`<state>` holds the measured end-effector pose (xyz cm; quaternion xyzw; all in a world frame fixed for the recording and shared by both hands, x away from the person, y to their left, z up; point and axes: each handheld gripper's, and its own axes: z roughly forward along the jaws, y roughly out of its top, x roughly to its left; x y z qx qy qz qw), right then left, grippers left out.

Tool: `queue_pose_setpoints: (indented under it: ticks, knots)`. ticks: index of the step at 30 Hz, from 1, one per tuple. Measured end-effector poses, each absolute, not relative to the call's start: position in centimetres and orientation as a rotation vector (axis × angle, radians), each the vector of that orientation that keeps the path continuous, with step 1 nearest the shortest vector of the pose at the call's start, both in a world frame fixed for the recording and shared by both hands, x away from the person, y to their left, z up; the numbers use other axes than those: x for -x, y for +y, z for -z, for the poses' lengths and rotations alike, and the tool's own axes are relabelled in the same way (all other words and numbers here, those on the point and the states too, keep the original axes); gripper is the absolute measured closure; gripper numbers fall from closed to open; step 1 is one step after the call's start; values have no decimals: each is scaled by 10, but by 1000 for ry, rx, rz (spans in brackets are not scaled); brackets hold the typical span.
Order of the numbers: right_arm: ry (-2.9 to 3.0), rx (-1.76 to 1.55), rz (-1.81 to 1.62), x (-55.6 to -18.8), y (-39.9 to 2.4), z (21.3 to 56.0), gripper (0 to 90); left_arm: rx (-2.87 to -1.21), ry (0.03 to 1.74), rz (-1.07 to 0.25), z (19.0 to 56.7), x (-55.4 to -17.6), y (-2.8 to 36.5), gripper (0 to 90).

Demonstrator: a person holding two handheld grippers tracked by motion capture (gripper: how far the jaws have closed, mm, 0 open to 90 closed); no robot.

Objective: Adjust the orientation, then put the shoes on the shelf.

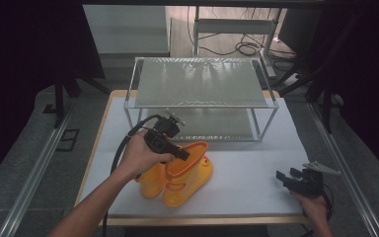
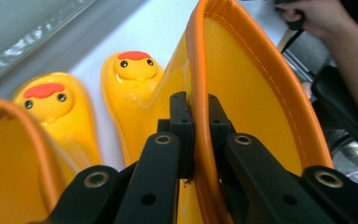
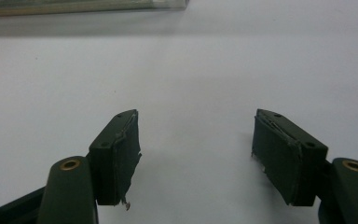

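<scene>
Where the left gripper (image 1: 185, 155) pinches the boot (image 1: 190, 170), its rim hides.

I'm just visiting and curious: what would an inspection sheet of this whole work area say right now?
Surface: white table top, bare around the boots.
Job's things: two yellow duck-faced boots side by side; right boot tilted, left boot beside it.
Clutter: nothing seen.
Grippers: left gripper shut on the right boot's orange cuff rim; right gripper open, empty, over the table.
Cables: black cable trailing from the left gripper; loose cables on the floor behind.
Surroundings: metal-framed two-tier shelf at the table's back, dark curtains on both sides.
</scene>
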<state>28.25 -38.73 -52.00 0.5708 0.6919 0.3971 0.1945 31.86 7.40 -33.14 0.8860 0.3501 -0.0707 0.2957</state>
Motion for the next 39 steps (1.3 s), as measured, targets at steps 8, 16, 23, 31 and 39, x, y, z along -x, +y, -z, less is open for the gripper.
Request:
queue_pose_setpoints:
  ticks: [8,16,23,31,39]
  knots:
    - [1947,-1599,-1107,-283,-388,520,318,-2368,949,171,341,-318,85,861]
    - [1948,-1599,-1111,-283,-388,519,318,-2343,942,205,341,-318,95,809]
    - [1949,-1604,-1110,-283,-388,519,318,-2305,939,213,333,-319,98,713]
    - [1940,-1608,-1115,-283,-389,519,318,-2260,937,204,325,-317,106,546]
    - [1939,-1595,-1116,-283,-388,516,318,-2233,939,183,311,-313,120,472]
